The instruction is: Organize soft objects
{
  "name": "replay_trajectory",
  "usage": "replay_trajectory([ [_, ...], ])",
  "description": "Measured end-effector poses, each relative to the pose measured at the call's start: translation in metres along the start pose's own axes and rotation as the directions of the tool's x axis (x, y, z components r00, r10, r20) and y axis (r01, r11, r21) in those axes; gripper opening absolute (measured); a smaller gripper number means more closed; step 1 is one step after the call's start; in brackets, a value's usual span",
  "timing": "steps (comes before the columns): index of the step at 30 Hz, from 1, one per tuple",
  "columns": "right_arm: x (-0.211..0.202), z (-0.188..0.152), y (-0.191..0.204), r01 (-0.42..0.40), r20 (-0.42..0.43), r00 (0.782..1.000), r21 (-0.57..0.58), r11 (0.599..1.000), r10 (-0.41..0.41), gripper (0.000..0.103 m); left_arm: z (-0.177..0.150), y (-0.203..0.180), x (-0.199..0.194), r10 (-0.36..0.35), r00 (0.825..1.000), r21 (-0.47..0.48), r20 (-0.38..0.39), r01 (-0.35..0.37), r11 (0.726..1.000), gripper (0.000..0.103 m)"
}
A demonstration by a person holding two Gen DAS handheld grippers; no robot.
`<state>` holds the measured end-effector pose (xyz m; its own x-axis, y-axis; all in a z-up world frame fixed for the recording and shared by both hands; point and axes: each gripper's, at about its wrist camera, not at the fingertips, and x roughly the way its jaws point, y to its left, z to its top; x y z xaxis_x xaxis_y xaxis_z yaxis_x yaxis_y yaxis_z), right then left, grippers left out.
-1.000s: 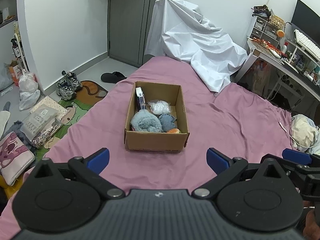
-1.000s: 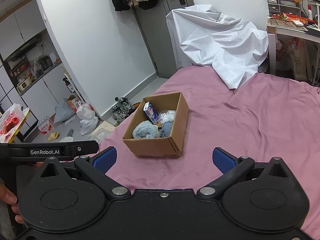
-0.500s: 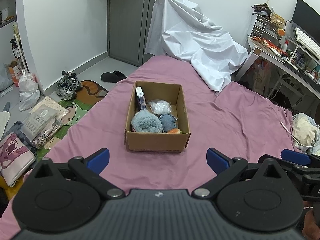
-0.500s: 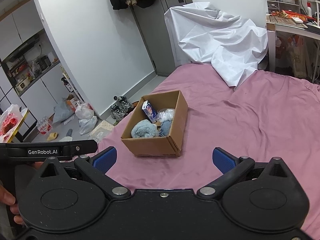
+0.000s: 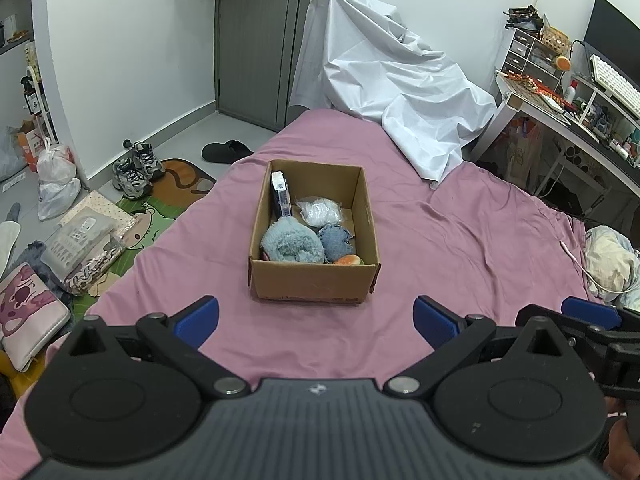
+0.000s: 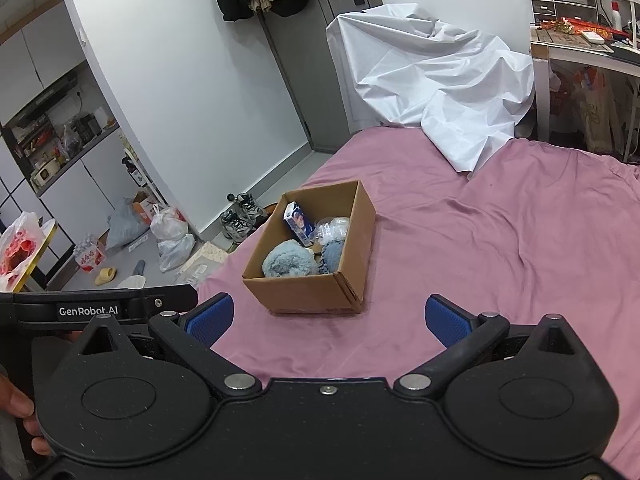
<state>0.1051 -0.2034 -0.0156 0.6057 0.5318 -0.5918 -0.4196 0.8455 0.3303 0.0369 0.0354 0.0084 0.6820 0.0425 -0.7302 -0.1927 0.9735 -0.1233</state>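
Bottom of the frame, the left tool [image 5: 316, 322] hangs with its blue ribbed pads spread wide, nothing between them; same for the right tool [image 6: 327, 320], gaping and empty over the smooth pink bed sheet [image 5: 460, 248]. At mid-frame sits the rectangular cardboard box [image 5: 314, 282], open-topped, and inside: a fluffy light-blue plush roll [image 5: 291, 245], a frayed denim piece [image 5: 335, 239], a crinkly clear bag [image 5: 319, 211], and a stiff upright carton [image 5: 281, 199]. Beyond, upper centre, a creased white sheet [image 5: 392, 92] drapes down.

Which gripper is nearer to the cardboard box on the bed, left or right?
Roughly equal; I cannot tell. The left gripper faces the cardboard box head-on. The right gripper sits back too, offset to its right.
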Motion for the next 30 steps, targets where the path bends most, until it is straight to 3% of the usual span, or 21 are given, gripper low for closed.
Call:
replay_trajectory([
  [30,0.0041,-0.0026,0.0029,0.003,-0.012,1.000,-0.002,1.000,-0.003,0.103,-0.0021,0.0035,0.0024,0.002,1.000,-0.004,-0.004,-0.002,1.000,0.102],
])
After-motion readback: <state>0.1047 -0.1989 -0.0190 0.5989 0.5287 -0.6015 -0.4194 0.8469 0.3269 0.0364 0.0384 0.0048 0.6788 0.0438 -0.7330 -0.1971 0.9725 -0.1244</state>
